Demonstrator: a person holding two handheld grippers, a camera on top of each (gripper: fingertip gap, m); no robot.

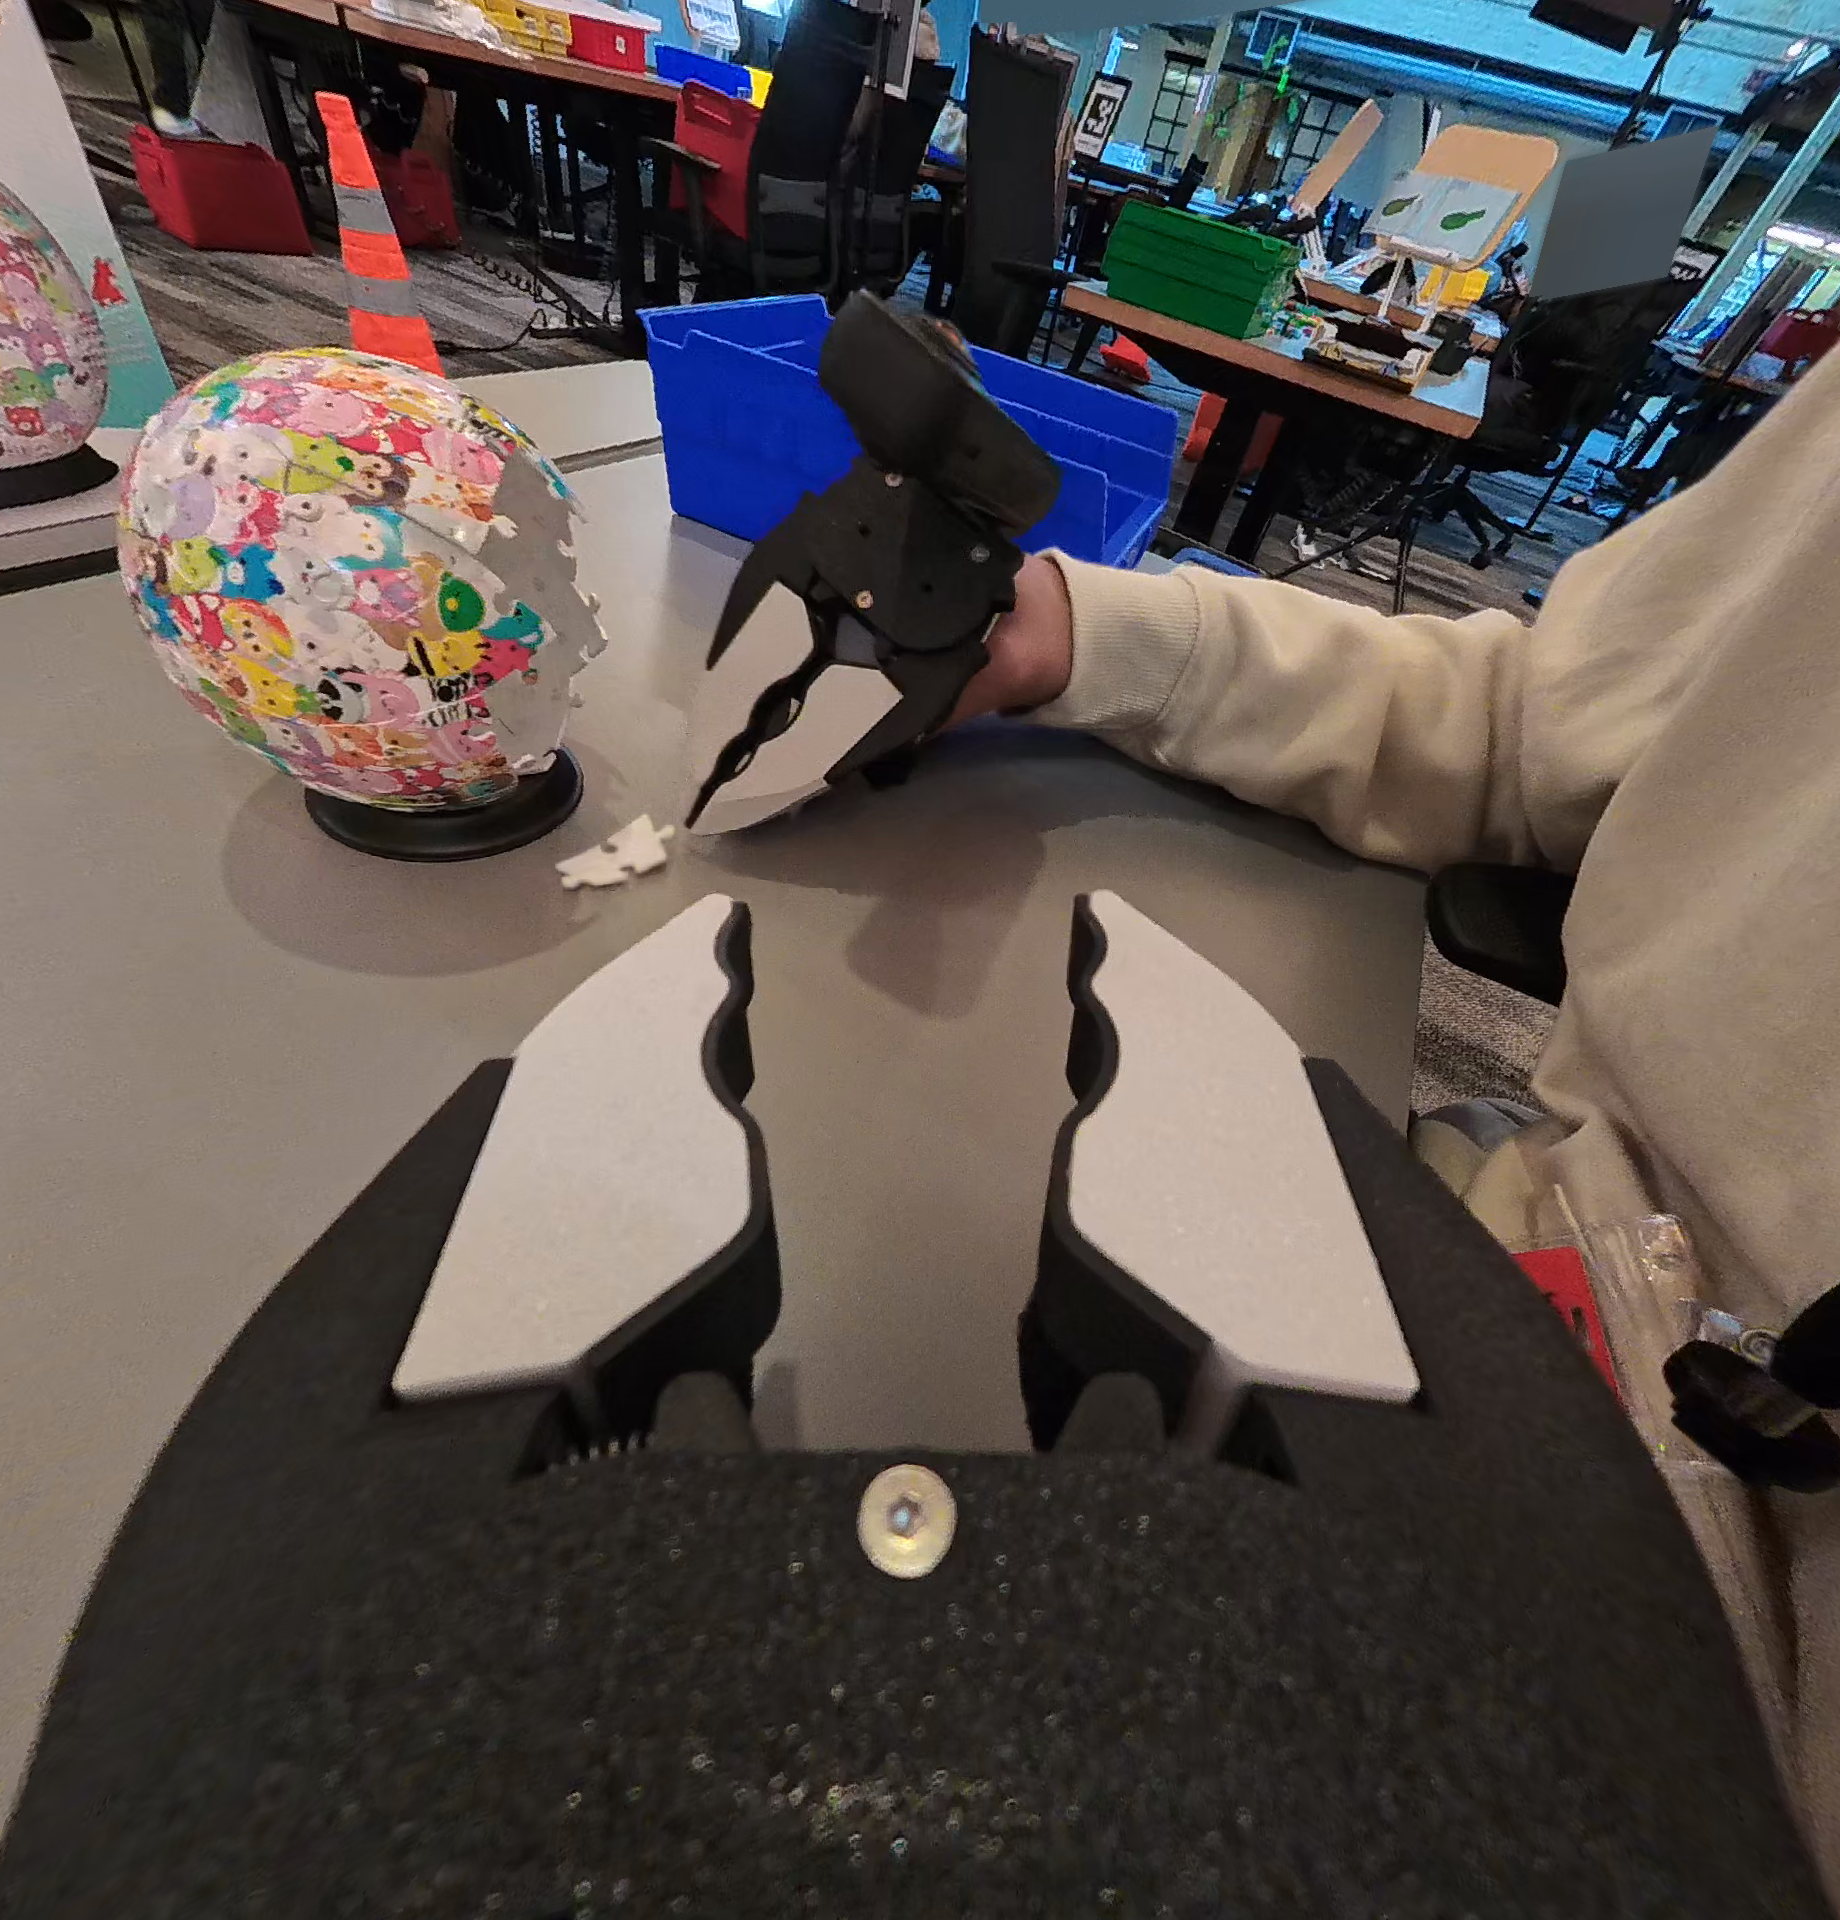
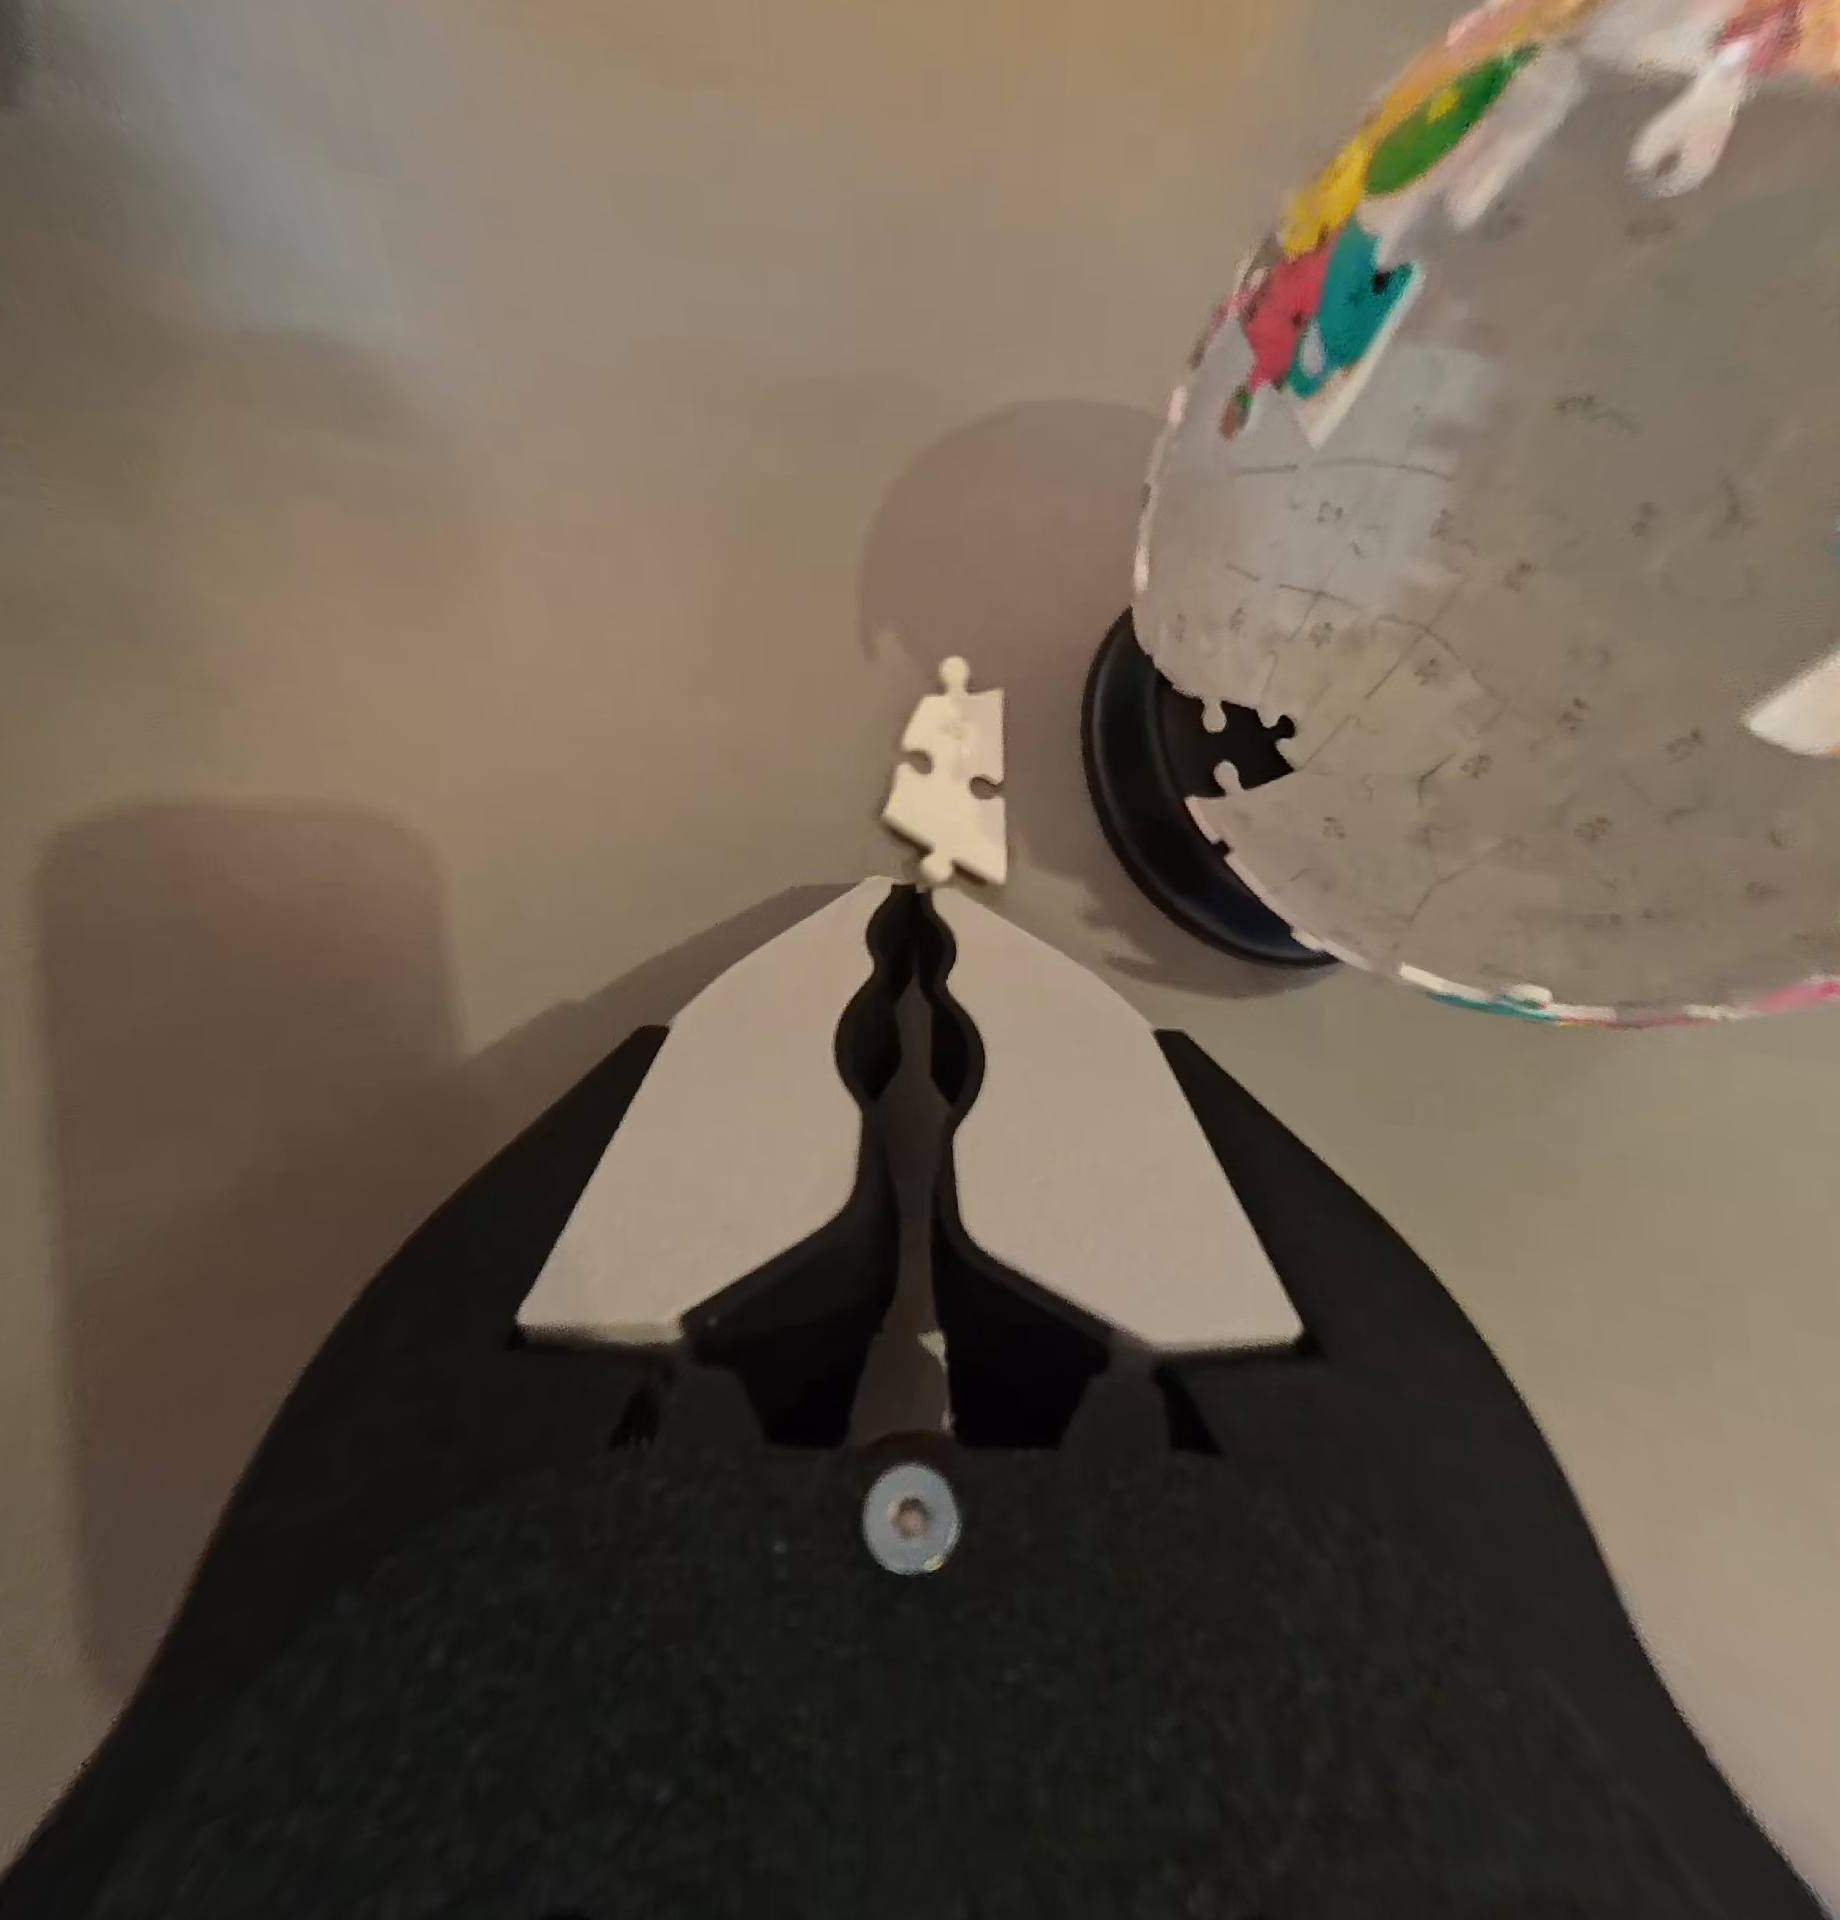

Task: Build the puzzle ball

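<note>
**Picking Up the Loose Piece: Right Gripper at the Table Surface**

The puzzle ball [image 1: 344,582] stood on its black ring stand [image 1: 448,816] on the grey table [image 1: 168,1091], partly built: the printed shell covered most of the visible side, and the plain inner face showed through the open section toward the right gripper. In the right wrist view a piece-shaped gap [image 2: 1243,743] appeared low on the shell, just above the stand.

A pair of joined white pieces [image 2: 947,784] lay blank side up on the table, just beside the stand. The right gripper [image 2: 908,899] was angled down at the table with its fingers brought together, tips at the near tab of the pieces. Whether the tab was actually pinched could not be determined; the tips appeared to touch its edge rather than hold it. The left gripper [image 1: 905,935] hovered above the table with its fingers well apart and empty.

Recommended procedure for this step, as judged from the scene:

1. Thin, flat pieces on a smooth table probably called for a low approach, with one fingertip sliding under an edge.
2. The fingers would likely have needed to part slightly before closing across the pieces' thickness.
3. Closing force was best kept light, since the joint between the two pieces could separate.
4. The empty left gripper was available to steady the ball, which seemed likely to roll on its stand under pressing.

A blue bin [image 1: 895,436] stood behind the work area.
</note>
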